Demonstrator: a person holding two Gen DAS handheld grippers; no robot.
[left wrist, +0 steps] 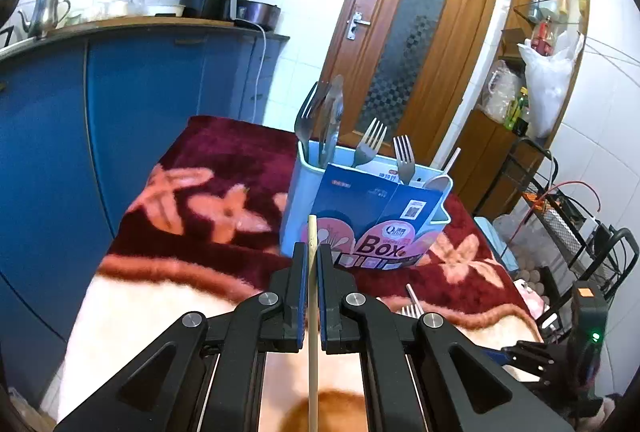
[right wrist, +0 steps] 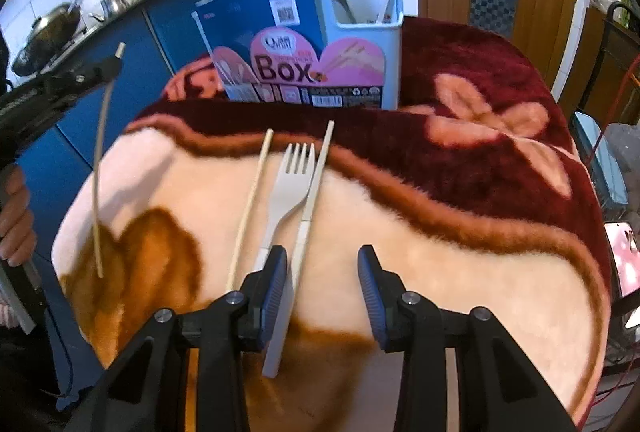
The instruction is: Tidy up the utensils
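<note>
My left gripper [left wrist: 313, 248] is shut on a thin wooden chopstick [left wrist: 312, 312], held above the blanket, its top end poking past the fingertips. Ahead stands a light-blue utensil holder [left wrist: 298, 192] with forks, a spoon and a pale stick in it. In the right wrist view the left gripper [right wrist: 106, 66] hangs at the left, its chopstick [right wrist: 97, 172] dangling. My right gripper [right wrist: 323, 260] is open low over a white plastic fork [right wrist: 296, 176] and a pale flat stick [right wrist: 318, 172], which runs beside its left finger. Another wooden chopstick [right wrist: 250, 208] lies left of the fork.
A floral blanket [right wrist: 460, 232] covers the table. A blue "Box" card [right wrist: 280, 44] wraps the front of the holder [right wrist: 392, 44]. Blue cabinets [left wrist: 140, 112] run along the left, a wooden door [left wrist: 408, 40] is behind, and a wire rack [left wrist: 560, 208] stands at the right.
</note>
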